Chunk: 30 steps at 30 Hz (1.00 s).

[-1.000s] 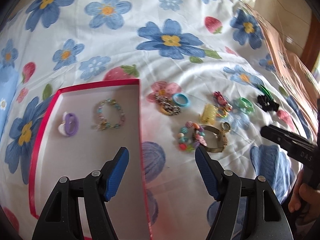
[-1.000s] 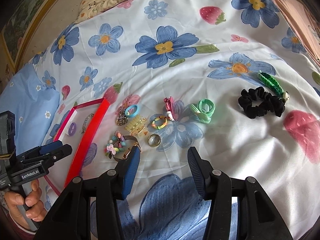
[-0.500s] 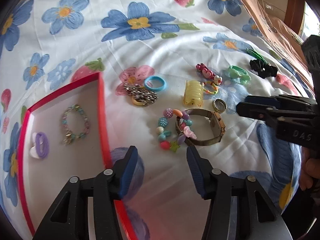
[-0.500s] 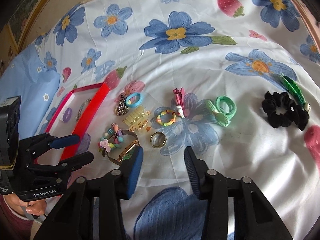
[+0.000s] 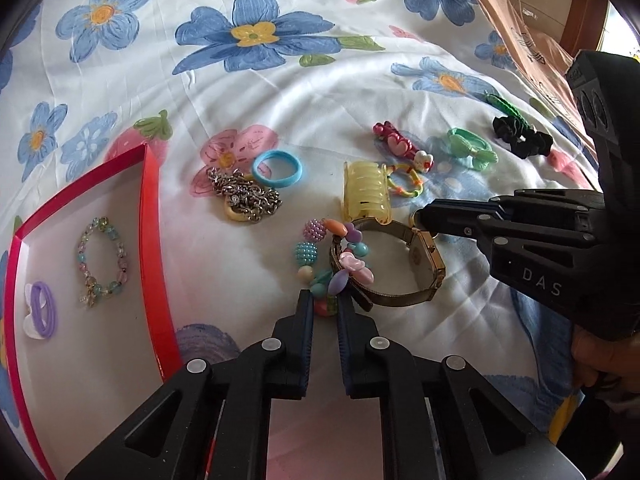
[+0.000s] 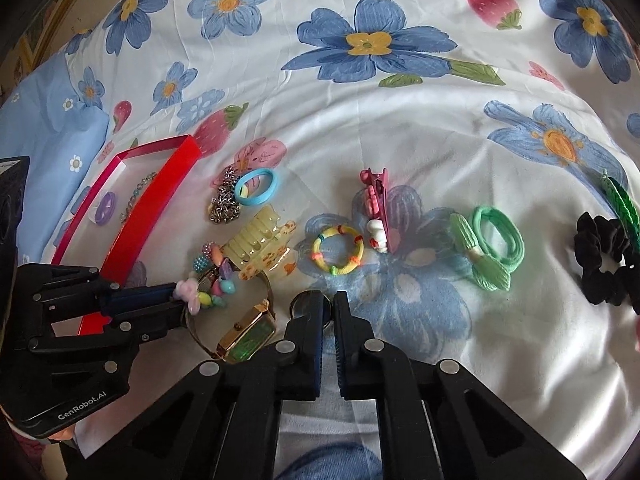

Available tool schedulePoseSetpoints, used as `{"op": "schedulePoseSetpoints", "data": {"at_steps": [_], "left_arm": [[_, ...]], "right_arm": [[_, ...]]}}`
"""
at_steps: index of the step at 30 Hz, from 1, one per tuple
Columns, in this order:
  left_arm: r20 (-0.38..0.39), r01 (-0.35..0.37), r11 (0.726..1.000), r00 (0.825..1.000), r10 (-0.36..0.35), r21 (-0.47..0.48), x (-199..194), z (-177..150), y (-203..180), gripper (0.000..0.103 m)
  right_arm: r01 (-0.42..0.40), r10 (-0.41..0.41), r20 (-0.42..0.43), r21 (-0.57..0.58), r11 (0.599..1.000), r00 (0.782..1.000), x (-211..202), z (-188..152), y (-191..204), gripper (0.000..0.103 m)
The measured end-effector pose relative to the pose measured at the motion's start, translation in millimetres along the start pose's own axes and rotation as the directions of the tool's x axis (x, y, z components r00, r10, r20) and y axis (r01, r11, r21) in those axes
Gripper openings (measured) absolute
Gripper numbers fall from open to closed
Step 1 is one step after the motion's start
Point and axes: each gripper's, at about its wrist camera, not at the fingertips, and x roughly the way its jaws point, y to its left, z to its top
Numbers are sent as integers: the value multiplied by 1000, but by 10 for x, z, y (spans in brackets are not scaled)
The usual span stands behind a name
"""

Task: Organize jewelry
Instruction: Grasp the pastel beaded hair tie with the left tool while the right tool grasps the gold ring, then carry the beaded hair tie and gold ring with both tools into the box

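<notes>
A white cotton bedsheet printed with large blue flowers and red strawberries covers the whole surface, creased in soft folds; a pale blue fabric panel with small white daisies lies at its left edge in the right wrist view; a tan cardboard box with dark printing sits beyond the sheet at the upper right of the left wrist view; a brown wooden post stands behind it, next to a bright window edge.
</notes>
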Motion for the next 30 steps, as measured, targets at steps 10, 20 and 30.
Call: {"op": "schedulePoseSetpoints", "data": {"at_steps": [10,20,30], "left_arm": [[76,41,997,996,-36,-65,-298,-80,129,10],[165,55,991,986,-35,-118,-799,-198,247,10],[246,45,981,969,3,-190,-1330,-428,471,10]], "right_arm": [[-29,27,45,51,998,999,-200,-49,-73,3],[-61,56,78,66,996,995,-412,-63,8,3],[-113,112,105,6,994,988,-557,26,374,3]]}}
